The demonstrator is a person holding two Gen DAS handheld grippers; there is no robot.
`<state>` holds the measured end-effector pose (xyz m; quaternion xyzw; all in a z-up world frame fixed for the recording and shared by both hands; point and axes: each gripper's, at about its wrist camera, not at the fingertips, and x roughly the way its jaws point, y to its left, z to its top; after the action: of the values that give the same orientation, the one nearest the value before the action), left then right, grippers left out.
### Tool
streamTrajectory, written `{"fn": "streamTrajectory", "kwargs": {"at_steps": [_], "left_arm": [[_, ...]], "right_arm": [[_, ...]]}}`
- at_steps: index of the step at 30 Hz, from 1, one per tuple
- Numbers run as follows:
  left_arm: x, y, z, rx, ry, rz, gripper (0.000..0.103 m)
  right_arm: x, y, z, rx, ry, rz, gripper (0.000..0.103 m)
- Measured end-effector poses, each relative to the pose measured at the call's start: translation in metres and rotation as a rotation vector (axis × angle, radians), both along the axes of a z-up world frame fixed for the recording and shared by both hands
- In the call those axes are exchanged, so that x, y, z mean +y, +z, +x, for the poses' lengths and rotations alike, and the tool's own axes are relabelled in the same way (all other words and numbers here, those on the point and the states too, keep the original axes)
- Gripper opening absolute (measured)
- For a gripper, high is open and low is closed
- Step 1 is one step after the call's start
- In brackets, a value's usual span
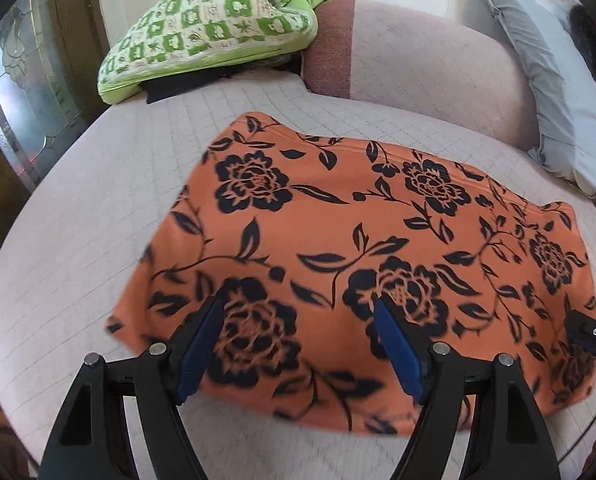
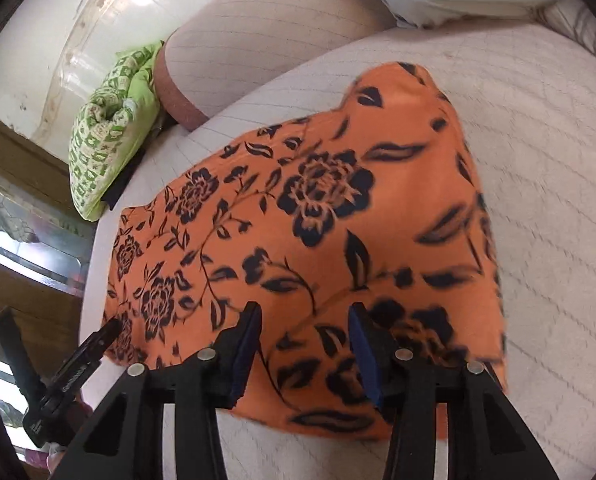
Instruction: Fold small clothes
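An orange cloth with a black flower print (image 1: pixel 358 232) lies spread flat on the pale quilted seat (image 1: pixel 98 200). My left gripper (image 1: pixel 298 300) hovers over its near left part, jaws wide open, blue pads clear of the fabric. In the right wrist view the same cloth (image 2: pixel 318 240) runs away from me. My right gripper (image 2: pixel 304 308) stands over its near edge, jaws apart, with nothing pinched. One of the right gripper's fingers (image 1: pixel 586 332) shows at the cloth's right end, and the left gripper's fingers (image 2: pixel 86 356) show at its left end.
A green checked cushion (image 1: pixel 210 32) rests at the back left of the seat. A grey pillow (image 1: pixel 558 92) leans on the pink backrest (image 1: pixel 418 56) at the right. A wooden door with glass (image 1: pixel 14 120) stands beyond the seat's left edge.
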<state>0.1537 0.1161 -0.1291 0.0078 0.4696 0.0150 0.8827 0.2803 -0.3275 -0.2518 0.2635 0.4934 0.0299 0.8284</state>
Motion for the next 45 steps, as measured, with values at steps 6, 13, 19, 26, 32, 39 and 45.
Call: {"fn": "streamTrajectory", "kwargs": {"at_steps": [6, 13, 19, 26, 32, 39, 45], "left_arm": [[0.013, -0.029, 0.018, 0.078, 0.008, 0.021, 0.082], [0.021, -0.027, 0.025, 0.064, -0.004, 0.006, 0.088], [0.021, -0.029, 0.026, 0.06, 0.002, 0.024, 0.088], [0.026, -0.026, 0.04, 0.047, 0.044, 0.016, 0.088], [0.047, -0.021, 0.047, 0.045, 0.13, -0.026, 0.088], [0.08, -0.008, 0.039, 0.019, 0.185, -0.022, 0.088], [0.118, -0.032, 0.035, 0.123, 0.267, 0.037, 0.088]], "right_arm": [[0.03, -0.013, 0.015, -0.01, 0.078, -0.114, 0.048], [0.031, -0.011, 0.021, -0.033, 0.101, -0.179, 0.046], [-0.024, 0.006, 0.048, -0.081, -0.003, -0.128, 0.046], [-0.084, -0.005, 0.104, -0.043, -0.139, -0.109, 0.046], [-0.108, -0.005, 0.096, -0.019, -0.228, -0.127, 0.035], [-0.045, 0.044, 0.055, -0.141, -0.07, -0.076, 0.035], [0.019, 0.03, 0.029, -0.077, 0.072, -0.03, 0.035]]}}
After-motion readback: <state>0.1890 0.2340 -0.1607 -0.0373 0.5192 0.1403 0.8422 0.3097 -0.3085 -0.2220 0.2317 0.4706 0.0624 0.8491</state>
